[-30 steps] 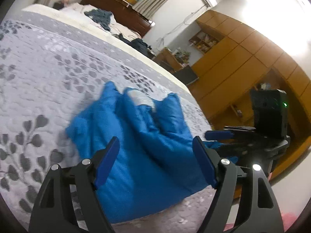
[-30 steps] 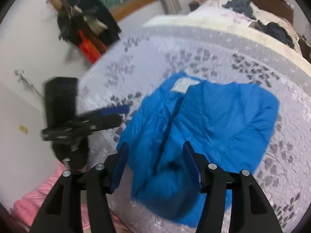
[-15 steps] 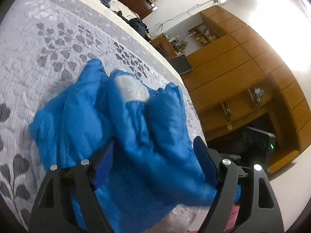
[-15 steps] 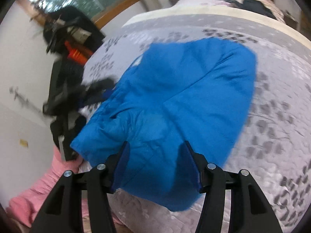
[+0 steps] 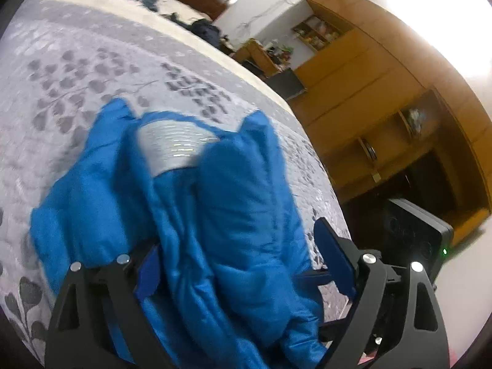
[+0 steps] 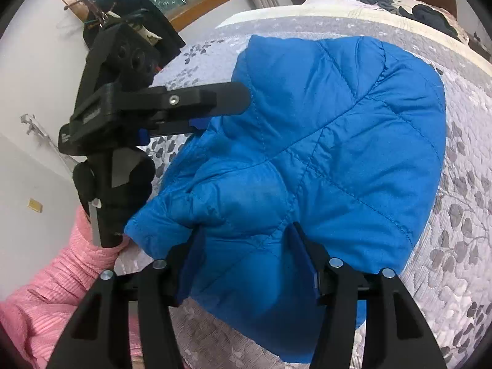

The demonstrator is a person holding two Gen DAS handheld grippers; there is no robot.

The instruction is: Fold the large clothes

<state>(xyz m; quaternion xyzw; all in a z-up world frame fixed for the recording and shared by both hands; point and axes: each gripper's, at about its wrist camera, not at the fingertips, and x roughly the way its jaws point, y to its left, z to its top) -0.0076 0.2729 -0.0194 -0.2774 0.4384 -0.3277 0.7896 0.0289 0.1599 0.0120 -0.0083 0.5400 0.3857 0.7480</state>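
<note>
The blue puffer jacket sits bunched on the grey leaf-print bed, near its front edge. Both the left gripper and right gripper have fingers spread wide around jacket folds, clamping nothing. Plenty of bare bedspread beyond it.

My left gripper now sits low over the blue jacket, which bunches up between its spread fingers. My right gripper is down on the near hem (a second ago both hovered clear), and the jacket lies folded over.
</note>
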